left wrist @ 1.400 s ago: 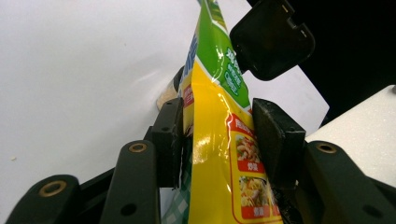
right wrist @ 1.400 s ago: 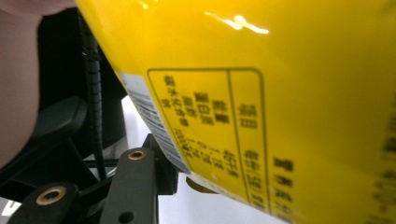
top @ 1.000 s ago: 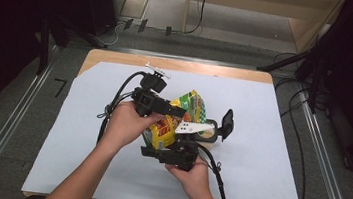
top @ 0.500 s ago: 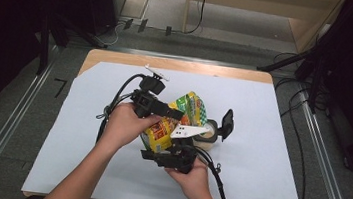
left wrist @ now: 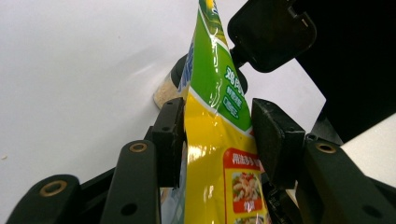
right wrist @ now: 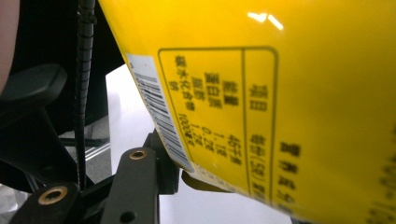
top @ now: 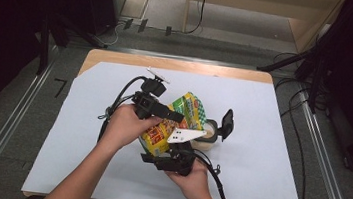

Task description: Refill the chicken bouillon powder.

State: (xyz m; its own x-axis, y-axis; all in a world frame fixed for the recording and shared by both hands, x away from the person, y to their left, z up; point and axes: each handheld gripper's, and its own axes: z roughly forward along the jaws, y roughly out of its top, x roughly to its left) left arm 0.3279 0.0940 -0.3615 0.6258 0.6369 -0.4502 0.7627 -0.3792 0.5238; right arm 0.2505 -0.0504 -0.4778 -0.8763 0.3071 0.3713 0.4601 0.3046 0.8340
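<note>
- Left gripper [left wrist: 219, 140] clamped on the yellow-green seasoning pouch [top: 174, 124], held above the table's white sheet [top: 267, 165].
- Right gripper [top: 170, 160] under the pouch; grip state: can't tell.
- Open jar [top: 208, 138] with flip lid [top: 226, 123] just beside it; looks like pouring isn't started.

"鸡" on pouch [left wrist: 215, 93] front; "46千焦" on its back
</note>
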